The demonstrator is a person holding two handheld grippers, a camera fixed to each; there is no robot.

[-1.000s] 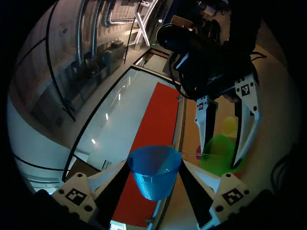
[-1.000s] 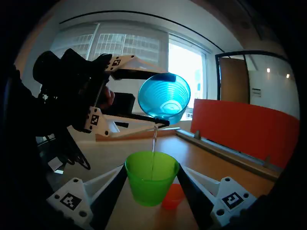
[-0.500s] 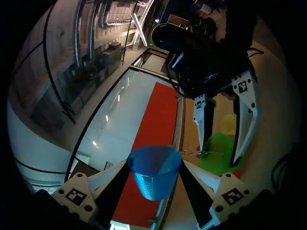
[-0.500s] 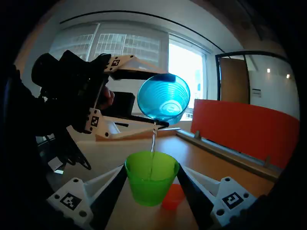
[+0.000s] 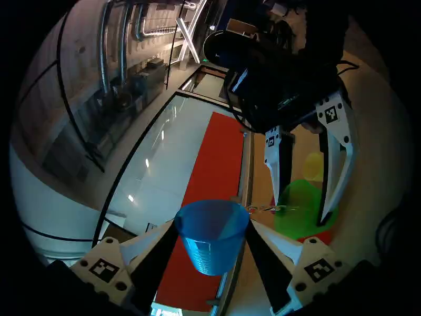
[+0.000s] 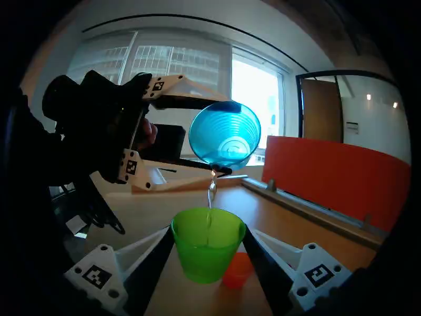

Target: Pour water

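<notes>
Water (image 6: 210,194): thin stream, falling from the lower rim of the blue cup (image 6: 225,131) into the open mouth of the green cup (image 6: 208,246) directly below.

Blue cup: translucent plastic, tipped far over on its side, mouth turned toward the right gripper view. Held well above the table (image 6: 294,226) by the left hand-held gripper (image 5: 212,229), whose two fingers are closed against opposite sides of the cup wall.

Green cup: translucent plastic, upright, low over the table. Clamped between both fingers of the right hand-held gripper (image 6: 208,231), one finger on each side.

Orange cup (image 6: 238,268): small, on the table just behind and beside the green cup.

Yellow cup (image 5: 314,167): on the table beyond the green cup, seen in the left gripper view.

Red partition (image 6: 337,174): runs along the far edge of the table.
</notes>
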